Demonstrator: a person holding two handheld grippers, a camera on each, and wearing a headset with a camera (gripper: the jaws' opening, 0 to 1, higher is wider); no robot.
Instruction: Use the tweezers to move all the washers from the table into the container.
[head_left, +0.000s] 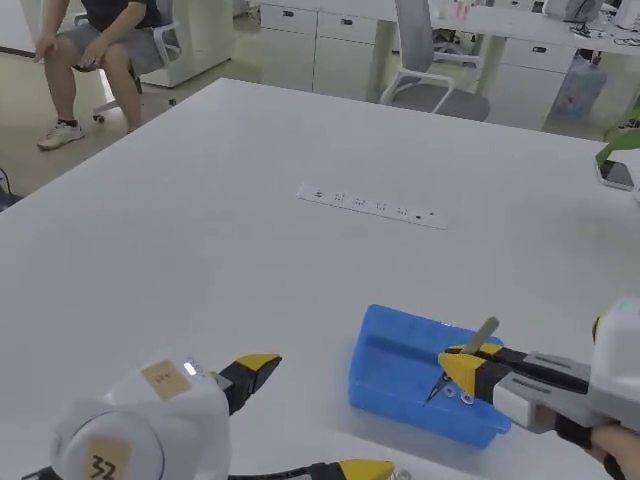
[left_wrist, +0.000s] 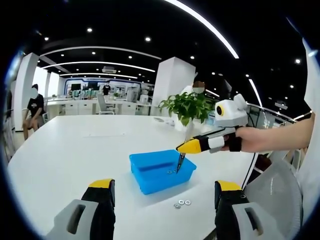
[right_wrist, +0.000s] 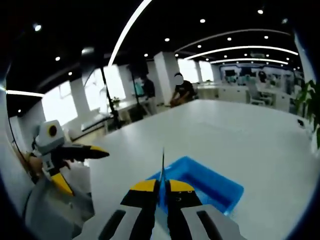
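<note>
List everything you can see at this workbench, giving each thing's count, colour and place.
table: one, white, under everything
container: one, blue, on the table's near part
washers in container: at least two, silvery, by the tweezers' tips
washers on table: at least two, silvery, just outside the container's wall
tweezers: one pair, grey, tips down in the container
power strip: one, white, mid-table
plant: one, green, beyond the container
chair: one, grey, past the table
seated person: one, past the table's far corner
left gripper: one, yellow-tipped, open, beside the container
right gripper: one, yellow-tipped, shut on the tweezers, over the container
</note>
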